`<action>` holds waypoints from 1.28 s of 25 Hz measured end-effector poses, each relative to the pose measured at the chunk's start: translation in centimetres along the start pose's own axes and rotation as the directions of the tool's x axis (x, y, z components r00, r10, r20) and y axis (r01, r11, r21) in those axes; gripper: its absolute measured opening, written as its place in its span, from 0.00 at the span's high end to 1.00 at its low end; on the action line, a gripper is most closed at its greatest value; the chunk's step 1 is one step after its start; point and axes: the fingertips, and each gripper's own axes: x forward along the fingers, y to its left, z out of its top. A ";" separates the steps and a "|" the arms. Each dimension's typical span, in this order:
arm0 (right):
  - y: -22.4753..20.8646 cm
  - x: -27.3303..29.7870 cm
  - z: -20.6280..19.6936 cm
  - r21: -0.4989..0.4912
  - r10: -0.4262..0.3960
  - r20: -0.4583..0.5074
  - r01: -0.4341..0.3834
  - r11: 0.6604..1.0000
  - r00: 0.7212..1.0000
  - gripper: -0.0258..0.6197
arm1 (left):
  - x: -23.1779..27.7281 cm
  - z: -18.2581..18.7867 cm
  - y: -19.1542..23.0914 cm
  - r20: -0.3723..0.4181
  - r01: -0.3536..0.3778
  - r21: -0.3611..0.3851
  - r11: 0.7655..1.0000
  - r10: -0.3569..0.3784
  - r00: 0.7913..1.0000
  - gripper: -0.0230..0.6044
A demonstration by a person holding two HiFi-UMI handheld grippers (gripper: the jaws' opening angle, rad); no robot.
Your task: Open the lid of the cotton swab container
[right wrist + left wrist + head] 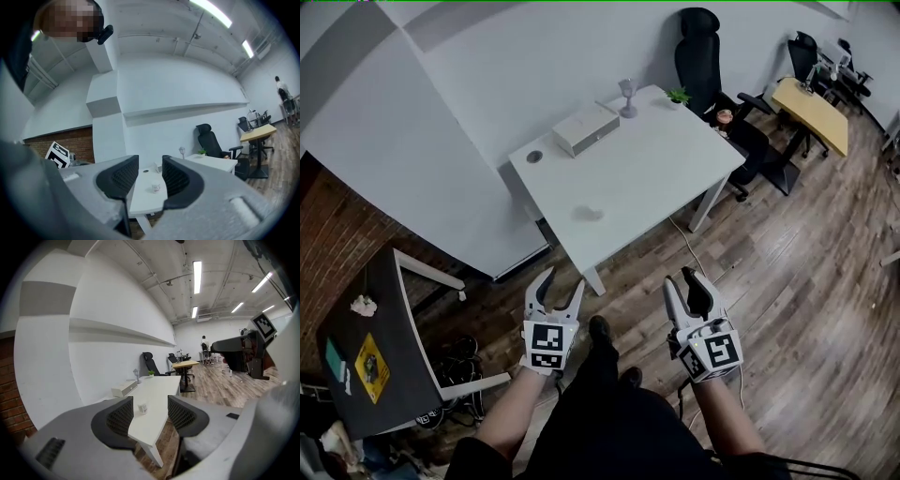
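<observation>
Left white two-jaw gripper (563, 281) and right white two-jaw gripper (682, 281) both released, jaws apart, empty, over brown wood floor (787, 272). Small pale cylindrical cotton swab container (589, 214) sits on white rectangular table (656, 159), well apart from both.

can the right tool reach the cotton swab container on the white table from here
Probably not yet: the right tool hangs open and empty over the floor, short of the white table where the cotton swab container stands. Nothing blocks the way; a step closer should do.
</observation>
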 end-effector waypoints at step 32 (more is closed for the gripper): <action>-8.6 23.1 -2.7 -0.107 -0.124 -0.180 0.105 0.989 0.976 0.73 | 27.3 -12.0 6.0 -0.184 0.291 -0.092 0.952 -0.303 0.935 0.60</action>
